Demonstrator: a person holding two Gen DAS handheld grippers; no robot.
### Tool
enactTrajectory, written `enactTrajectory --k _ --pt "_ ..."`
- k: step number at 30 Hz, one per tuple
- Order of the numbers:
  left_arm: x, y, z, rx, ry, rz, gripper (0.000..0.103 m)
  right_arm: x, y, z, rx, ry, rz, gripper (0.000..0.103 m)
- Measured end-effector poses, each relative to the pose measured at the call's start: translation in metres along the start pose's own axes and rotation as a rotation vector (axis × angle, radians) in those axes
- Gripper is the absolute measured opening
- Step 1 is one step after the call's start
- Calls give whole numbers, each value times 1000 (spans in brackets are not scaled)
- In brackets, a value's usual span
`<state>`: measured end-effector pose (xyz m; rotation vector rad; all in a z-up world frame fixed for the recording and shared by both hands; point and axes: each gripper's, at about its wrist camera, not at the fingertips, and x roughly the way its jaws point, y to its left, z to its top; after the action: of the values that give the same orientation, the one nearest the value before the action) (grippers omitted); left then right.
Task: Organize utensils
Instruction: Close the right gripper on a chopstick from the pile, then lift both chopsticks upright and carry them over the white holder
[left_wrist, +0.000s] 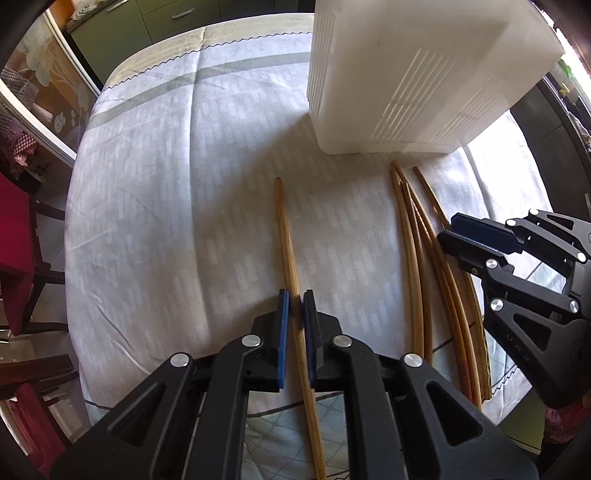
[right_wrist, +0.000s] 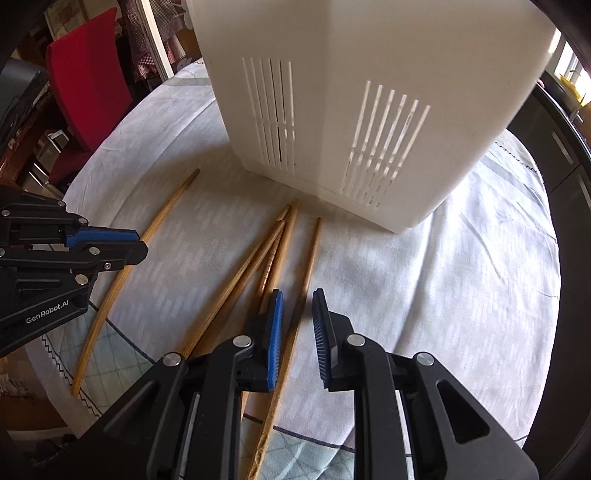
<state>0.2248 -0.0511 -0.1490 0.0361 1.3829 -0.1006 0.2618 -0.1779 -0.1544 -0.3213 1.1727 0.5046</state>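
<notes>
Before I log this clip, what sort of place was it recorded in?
Most likely a home kitchen or dining area: a tablecloth-covered table holding wooden chopsticks and a white slotted utensil holder, with a red chair and cabinet drawers behind.

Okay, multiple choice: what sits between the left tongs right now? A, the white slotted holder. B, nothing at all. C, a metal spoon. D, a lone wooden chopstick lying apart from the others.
D: in the left wrist view the left tongs straddle the lone chopstick, their blue pads close on either side of it, while the chopstick bundle lies apart, near the right tongs.
</notes>
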Motion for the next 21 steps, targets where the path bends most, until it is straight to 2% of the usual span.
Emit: enactTrajectory --k 2,7,11,21 --pt "0 1 5 -8 13 -6 9 0 3 0 -13 -3 2 8" --pt "0 4 12 -21 13 -21 7 -3 -1 1 19 -26 27 6" --pt "-9 13 8 -45 -19 -39 7 -30 -16 -7 45 -88 58 6" --pt "-95 28 -19 -31 -279 -47 6 -135 -42 -37 105 -343 79 6"
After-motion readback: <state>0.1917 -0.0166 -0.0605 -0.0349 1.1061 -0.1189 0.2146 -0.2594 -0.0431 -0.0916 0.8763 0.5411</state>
